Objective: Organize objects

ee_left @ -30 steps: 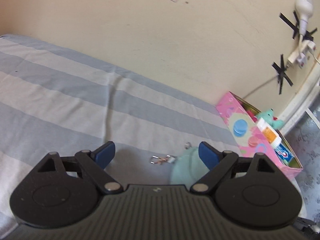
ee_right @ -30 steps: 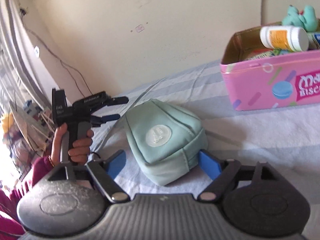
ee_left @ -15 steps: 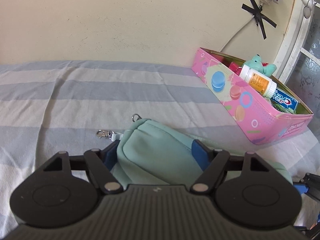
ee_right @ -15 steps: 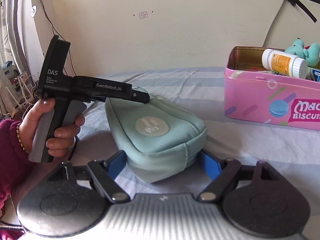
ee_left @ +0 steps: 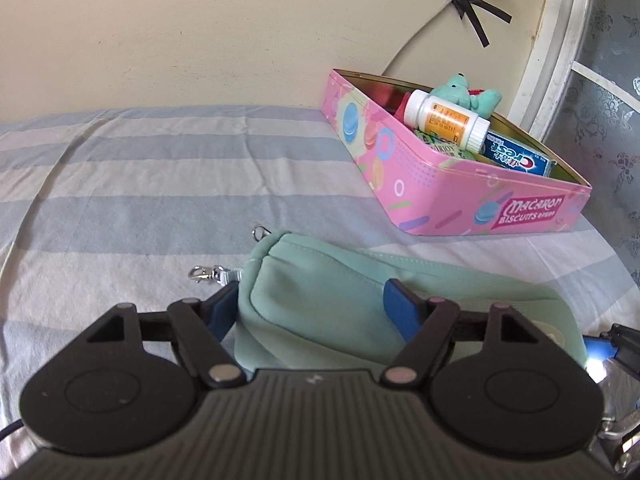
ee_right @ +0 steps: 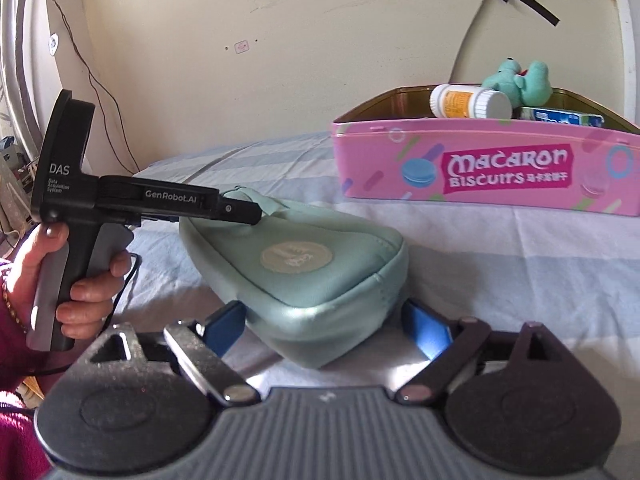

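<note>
A mint green pouch (ee_left: 320, 296) lies on the striped bed sheet (ee_left: 160, 184); it also shows in the right wrist view (ee_right: 304, 256). My left gripper (ee_left: 310, 308) is open, its blue fingers on either side of the pouch's far end. My right gripper (ee_right: 326, 330) is open, its fingers on either side of the pouch's near end. The left gripper's body (ee_right: 160, 200) shows in the right wrist view, held by a hand. A pink biscuit tin (ee_left: 440, 184) stands behind the pouch, also in the right wrist view (ee_right: 480, 172).
The tin holds a white pill bottle (ee_left: 444, 120), a teal plush toy (ee_left: 468, 96) and a toothpaste box (ee_left: 516, 158). A metal clip (ee_left: 208, 274) hangs off the pouch. The wall (ee_left: 200, 40) is close behind, a window frame (ee_left: 552, 48) at right.
My left gripper has swung right and come down over the pouch's end. My right gripper has moved closer, so its fingers now flank the pouch. The pouch has not moved.
</note>
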`<state>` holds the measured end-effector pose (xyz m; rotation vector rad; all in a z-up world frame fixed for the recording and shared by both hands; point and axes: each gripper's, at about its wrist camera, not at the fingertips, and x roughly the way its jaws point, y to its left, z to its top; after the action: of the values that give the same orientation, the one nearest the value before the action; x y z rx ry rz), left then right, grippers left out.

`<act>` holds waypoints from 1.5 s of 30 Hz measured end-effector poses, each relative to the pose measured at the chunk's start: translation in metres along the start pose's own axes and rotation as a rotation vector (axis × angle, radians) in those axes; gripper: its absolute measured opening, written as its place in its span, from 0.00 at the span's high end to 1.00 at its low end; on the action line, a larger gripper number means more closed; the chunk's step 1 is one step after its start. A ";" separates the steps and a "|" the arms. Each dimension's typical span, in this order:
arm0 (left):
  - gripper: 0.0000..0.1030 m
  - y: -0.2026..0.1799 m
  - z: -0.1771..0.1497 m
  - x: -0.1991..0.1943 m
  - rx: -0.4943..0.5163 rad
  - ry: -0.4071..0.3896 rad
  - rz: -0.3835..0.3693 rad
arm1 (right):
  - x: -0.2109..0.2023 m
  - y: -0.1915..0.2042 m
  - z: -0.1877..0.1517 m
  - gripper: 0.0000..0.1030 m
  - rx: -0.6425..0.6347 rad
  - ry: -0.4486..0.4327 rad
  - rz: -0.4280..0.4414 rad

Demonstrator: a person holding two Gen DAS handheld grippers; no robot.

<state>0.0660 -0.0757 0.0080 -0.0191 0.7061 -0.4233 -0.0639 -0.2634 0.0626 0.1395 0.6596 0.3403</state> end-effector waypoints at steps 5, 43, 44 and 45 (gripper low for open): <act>0.24 -0.005 -0.002 -0.002 0.005 0.002 0.013 | -0.010 -0.005 -0.004 0.10 0.027 -0.005 -0.033; 0.12 0.012 0.008 -0.007 0.023 0.076 -0.058 | -0.034 0.022 -0.010 0.31 -0.054 -0.034 -0.177; 0.12 0.012 0.009 -0.006 0.018 0.082 -0.060 | -0.029 0.019 -0.009 0.30 -0.030 -0.029 -0.155; 0.12 0.012 0.009 -0.005 0.012 0.088 -0.064 | -0.025 0.015 -0.008 0.28 -0.004 -0.023 -0.129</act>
<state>0.0721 -0.0640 0.0161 -0.0116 0.7909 -0.4923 -0.0908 -0.2581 0.0740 0.0967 0.6416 0.2152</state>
